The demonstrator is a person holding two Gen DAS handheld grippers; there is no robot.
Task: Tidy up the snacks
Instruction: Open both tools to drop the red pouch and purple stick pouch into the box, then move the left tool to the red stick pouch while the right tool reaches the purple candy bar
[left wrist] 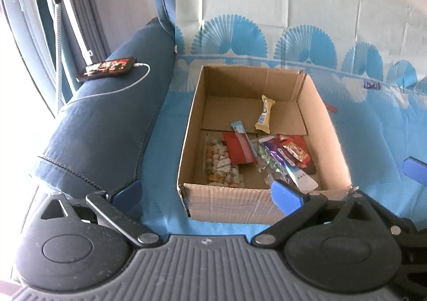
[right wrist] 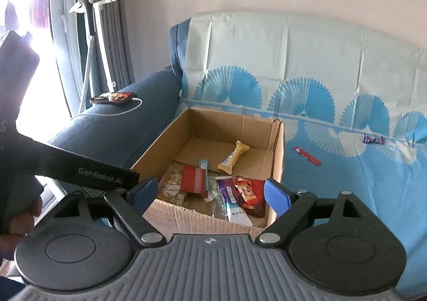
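Cardboard box: brown corrugated, open top, flaps folded in, standing on the blue-and-white patterned cover of a sofa, directly ahead of both pairs of fingers and lying between them in each view.

Contents, nearest the fingers: clear bag of small round sweets in orange, white and green, toward the left finger; red flat packet with a pale striped stick wrapper across it; purple-and-white foil pouch and a red-and-gold wrapped snack, toward the right finger. Further in, alone on the box floor: yellow bar wrapper, tilted.

Outside the box, beyond the right finger on the cover: slim red packet; small purple wrapper further still.

Left gripper: blue-padded fingers spread wide, nothing between them.

Right gripper: fingers spread wide, empty.

Sofa arm, left of the fingers: phone on a white cable.
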